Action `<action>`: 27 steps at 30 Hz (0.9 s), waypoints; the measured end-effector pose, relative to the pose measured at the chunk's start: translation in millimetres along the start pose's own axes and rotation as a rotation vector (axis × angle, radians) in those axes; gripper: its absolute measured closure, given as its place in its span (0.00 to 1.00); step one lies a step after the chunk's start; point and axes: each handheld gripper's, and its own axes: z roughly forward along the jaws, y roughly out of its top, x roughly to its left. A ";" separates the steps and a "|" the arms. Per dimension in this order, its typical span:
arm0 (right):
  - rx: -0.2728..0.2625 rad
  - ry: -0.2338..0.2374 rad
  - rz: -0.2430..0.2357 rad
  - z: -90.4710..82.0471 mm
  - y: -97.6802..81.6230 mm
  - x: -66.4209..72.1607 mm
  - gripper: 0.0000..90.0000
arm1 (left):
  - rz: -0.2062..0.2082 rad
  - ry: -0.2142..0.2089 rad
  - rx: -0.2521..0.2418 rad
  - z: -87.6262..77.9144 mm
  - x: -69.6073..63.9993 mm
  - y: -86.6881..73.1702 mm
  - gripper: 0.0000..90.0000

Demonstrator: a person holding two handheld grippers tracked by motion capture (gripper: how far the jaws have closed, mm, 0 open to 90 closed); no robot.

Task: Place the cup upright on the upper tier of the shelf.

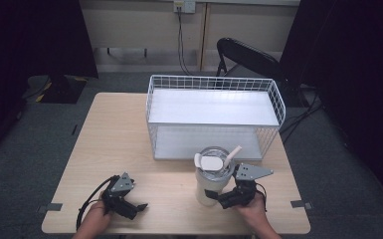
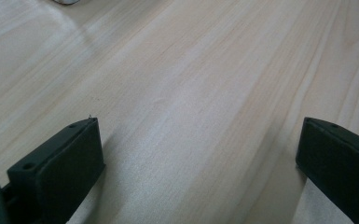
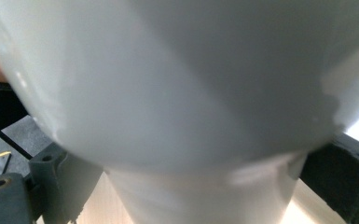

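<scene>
Setting: pale wooden worktop (image 1: 124, 134) on grey carpet, dark curtains at both sides, a black folding chair (image 1: 248, 57) behind the far edge.
Wire basket: white wire basket (image 1: 214, 117) lying on its side at the far middle of the worktop, its open side facing the person.
Tumbler: white tumbler (image 1: 212, 180) standing upright near the front edge, right of centre, just in front of the basket; a clear lid and a white straw (image 1: 233, 156) leaning to the right on top.
Right gripper: right gripper (image 1: 224, 199) at the tumbler's lower right side, held in the person's hand; in the right gripper view the tumbler's narrow base sits between the two black jaws, which stand on either side of it, close against the wall, gripping it.
Left gripper: left gripper (image 1: 138, 207) low over the front left of the worktop, well apart from the tumbler; its jaws are spread wide with bare wood between them.
</scene>
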 end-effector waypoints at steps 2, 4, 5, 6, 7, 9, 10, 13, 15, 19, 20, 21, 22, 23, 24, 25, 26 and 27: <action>-0.005 0.002 0.001 1.3 0.3 -0.4 0.06 | 0.000 0.000 0.000 0.0 0.0 0.0 0.00; -0.007 0.003 -0.004 2.6 0.4 0.2 0.06 | -0.001 0.000 0.000 0.0 -0.1 0.0 0.00; -0.007 0.003 -0.008 2.9 0.6 0.5 0.06 | 0.000 0.000 0.000 0.0 0.0 0.0 0.00; -0.011 0.002 -0.008 3.2 0.5 0.6 0.06 | 0.000 0.000 0.000 0.0 0.0 0.0 0.00; -0.015 0.003 -0.004 3.6 0.4 0.4 0.06 | 0.000 0.000 0.000 0.0 0.0 0.0 0.00; -0.018 0.004 -0.004 4.2 0.3 0.5 0.07 | -0.001 0.000 0.000 0.0 0.0 0.0 0.00; -0.023 0.001 -0.007 4.4 0.1 1.1 0.07 | 0.000 0.000 0.000 0.0 0.0 0.0 0.00; -0.039 -0.009 -0.012 3.6 -1.3 2.7 0.07 | -0.001 0.000 0.000 0.0 0.0 0.0 0.00; -0.047 -0.021 -0.030 2.9 -1.2 4.5 0.08 | 0.000 0.000 0.000 0.0 0.0 0.0 0.00; -0.057 -0.050 -0.064 2.3 -0.8 8.5 0.09 | -0.005 0.000 -0.003 0.2 -0.3 0.0 0.00; -0.058 -0.051 -0.068 2.2 -0.9 8.9 0.10 | 0.000 0.000 0.000 0.0 0.0 0.0 0.00; -0.057 -0.053 -0.068 2.1 -0.6 9.1 0.10 | 0.000 0.000 0.000 0.0 0.0 0.0 0.00; -0.055 -0.053 -0.071 2.0 -0.5 9.1 0.10 | 0.000 0.000 0.000 0.0 0.0 0.0 0.00; -0.056 -0.052 -0.071 1.9 -0.5 9.0 0.10 | 0.000 0.000 0.000 0.0 0.0 0.0 0.00; -0.059 -0.054 -0.075 1.8 -0.5 8.8 0.10 | 0.000 0.000 0.000 0.0 0.0 0.0 0.00; -0.059 -0.053 -0.076 1.7 -0.5 8.8 0.10 | -0.001 0.000 0.000 0.0 0.0 0.0 0.00; -0.056 -0.058 -0.076 1.3 -0.3 9.2 0.10 | 0.000 0.000 0.000 0.0 0.0 0.0 0.00; -0.057 -0.057 -0.079 1.2 -0.3 9.4 0.10 | 0.000 0.000 0.000 0.0 0.0 0.0 0.00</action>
